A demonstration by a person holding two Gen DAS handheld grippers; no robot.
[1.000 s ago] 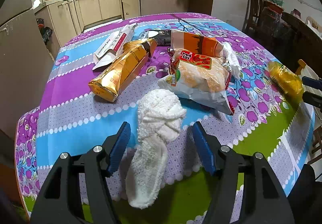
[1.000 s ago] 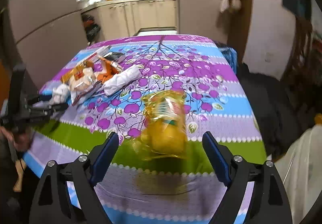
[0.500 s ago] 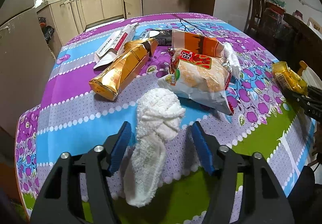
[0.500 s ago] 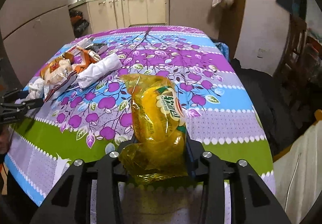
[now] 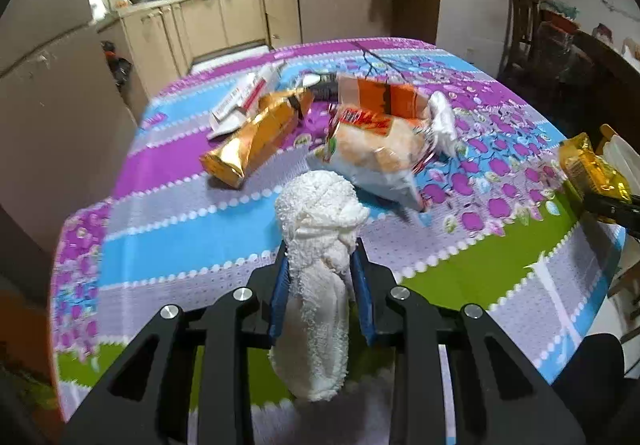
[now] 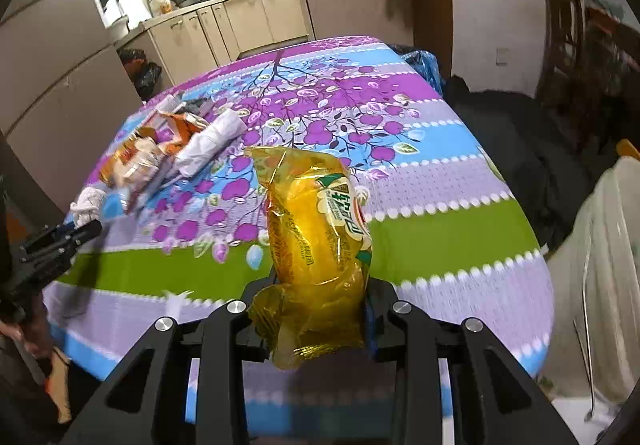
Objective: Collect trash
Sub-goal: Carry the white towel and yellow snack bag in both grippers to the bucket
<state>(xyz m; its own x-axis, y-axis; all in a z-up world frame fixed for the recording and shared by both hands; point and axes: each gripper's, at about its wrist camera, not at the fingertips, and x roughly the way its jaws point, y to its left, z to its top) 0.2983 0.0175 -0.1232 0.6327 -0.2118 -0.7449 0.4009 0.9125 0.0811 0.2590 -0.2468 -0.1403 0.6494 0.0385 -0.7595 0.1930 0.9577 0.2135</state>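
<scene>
**Trash in both claws above the patterned table**

Trash is lying scattered across the table (image 5: 168, 205), which is wearing a cloth of purple, blue, grey and green bands with a flower print. I am looking along it toward beige kitchen cabinets (image 5: 224, 17) at the far end.

Near the middle, a white snack bag with orange contents (image 5: 376, 153) is lying just beyond my left claw, and an orange packet (image 5: 380, 101) is lying touching its far side. A crumpled white wrapper (image 5: 442, 123) is sitting against their right edge. To their left, a long gold foil packet (image 5: 256, 137) is lying at an angle, and a white and red carton (image 5: 248, 97) is resting just behind it.

My left claw (image 5: 320, 277) is clenching a white towel-like roll (image 5: 320, 245) between its blue pads (image 5: 279, 285); the roll is standing up out of the jaws, and its lower end is hanging down toward me.

My right claw (image 6: 320, 285) is gripping a yellow transparent snack bag (image 6: 316, 245) by its lower part, and the bag is rising clear of the table over the green band. From the left camera that same bag is showing at the far right edge, pinched in the black fingers. Beside my right claw, off the table edge, a pale plastic bag (image 6: 600, 265) is hanging.
</scene>
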